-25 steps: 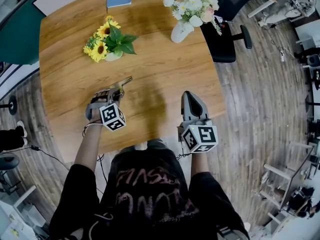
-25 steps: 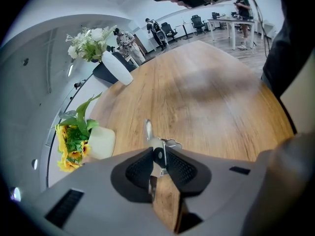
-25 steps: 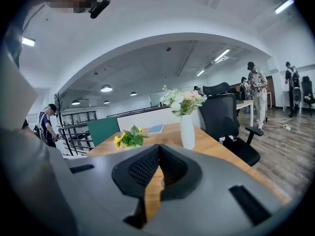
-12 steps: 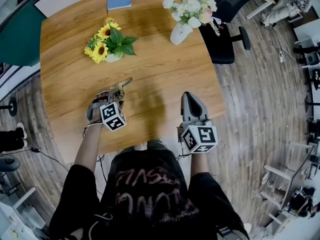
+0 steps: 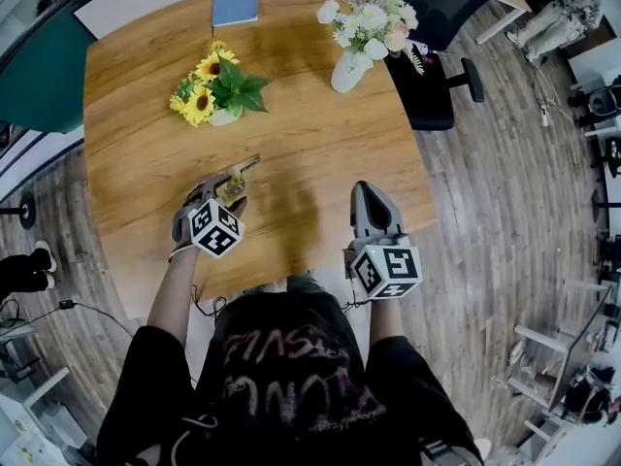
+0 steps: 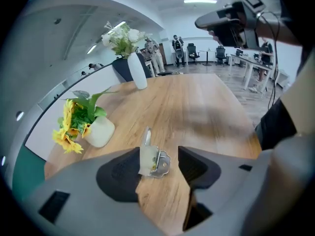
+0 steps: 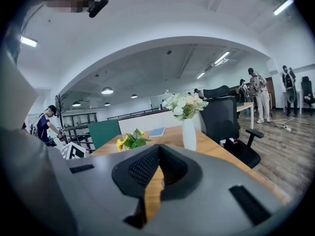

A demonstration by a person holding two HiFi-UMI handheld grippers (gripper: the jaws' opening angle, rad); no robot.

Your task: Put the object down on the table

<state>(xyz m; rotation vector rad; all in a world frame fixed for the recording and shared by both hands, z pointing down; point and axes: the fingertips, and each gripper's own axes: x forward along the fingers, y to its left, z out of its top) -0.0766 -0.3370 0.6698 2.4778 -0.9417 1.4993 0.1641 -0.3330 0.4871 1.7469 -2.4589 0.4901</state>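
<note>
Metal object (image 6: 150,159) is lying on the table (image 6: 197,107) between the left gripper's (image 6: 158,177) jaws, which have just been opening to free it. The right gripper (image 7: 159,151) is idling, pressed together.

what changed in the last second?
The left gripper has just been opening its jaws and has let go of the metal object, which now sits on the table between them. The right gripper stayed shut and in place. The sunflowers and the vase did not move.
</note>
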